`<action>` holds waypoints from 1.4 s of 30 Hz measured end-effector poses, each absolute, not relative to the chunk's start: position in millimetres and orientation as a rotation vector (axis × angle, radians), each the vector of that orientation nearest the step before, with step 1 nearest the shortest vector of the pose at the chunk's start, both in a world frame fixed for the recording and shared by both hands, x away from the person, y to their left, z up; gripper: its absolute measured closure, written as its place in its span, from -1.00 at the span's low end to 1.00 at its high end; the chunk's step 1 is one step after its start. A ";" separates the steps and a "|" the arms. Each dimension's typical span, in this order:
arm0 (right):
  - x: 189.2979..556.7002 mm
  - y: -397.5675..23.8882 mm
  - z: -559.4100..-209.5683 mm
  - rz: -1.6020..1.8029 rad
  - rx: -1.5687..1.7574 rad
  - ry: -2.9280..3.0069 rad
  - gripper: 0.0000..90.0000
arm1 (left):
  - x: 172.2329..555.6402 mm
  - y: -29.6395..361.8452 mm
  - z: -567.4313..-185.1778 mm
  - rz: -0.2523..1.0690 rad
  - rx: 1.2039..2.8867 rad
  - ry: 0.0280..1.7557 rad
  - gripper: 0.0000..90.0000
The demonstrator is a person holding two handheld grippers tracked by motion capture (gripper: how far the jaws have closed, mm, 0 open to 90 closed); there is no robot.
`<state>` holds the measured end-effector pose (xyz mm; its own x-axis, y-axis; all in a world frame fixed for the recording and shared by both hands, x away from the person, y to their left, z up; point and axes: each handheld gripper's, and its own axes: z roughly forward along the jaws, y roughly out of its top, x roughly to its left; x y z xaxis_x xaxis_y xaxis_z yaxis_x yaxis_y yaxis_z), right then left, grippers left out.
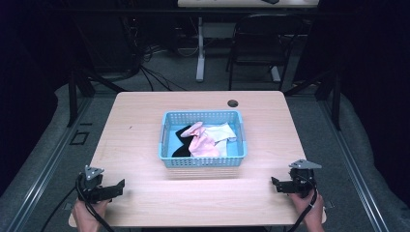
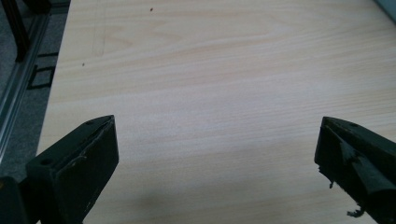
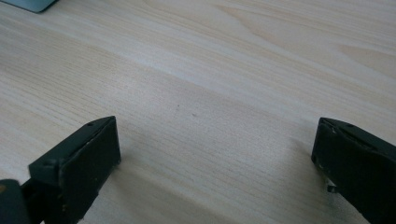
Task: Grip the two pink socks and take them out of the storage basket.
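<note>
We see a pale wood-grain counter point(image 1: 145, 125), a blue perforated plastic basket point(image 1: 167, 140) of soft crumpled pink, white and black socks point(image 1: 203, 142), our left gripper point(image 1: 113, 189) and right gripper point(image 1: 276, 184), jaws apart, empty

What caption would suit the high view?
Two open grippers, left and right, rest near a blue basket of clothes.

No readable text, label, brand, number or sign anywhere. Blue basket point(image 1: 203, 162): plain plastic mesh, no marking. Clothes inside: no print legible. Table point(image 1: 145, 125): bare wood grain, few dark specks, no writing. Left gripper point(image 1: 118, 186) and right gripper point(image 1: 274, 182): black, unmarked as far as visible. Background furniture too dark and small to read.
</note>
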<state>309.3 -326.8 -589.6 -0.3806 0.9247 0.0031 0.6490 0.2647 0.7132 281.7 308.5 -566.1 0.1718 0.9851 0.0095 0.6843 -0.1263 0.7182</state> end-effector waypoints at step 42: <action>310.9 -328.1 -589.5 0.898 1.401 2.153 -1.00 | 369.2 186.9 -426.4 0.553 2.244 1.154 -1.00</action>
<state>310.9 -328.1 -589.5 -0.4061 0.9138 0.0020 0.6446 0.2848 0.7095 369.2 186.9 -426.4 0.5463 0.8307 0.1072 0.6041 -0.4795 0.6365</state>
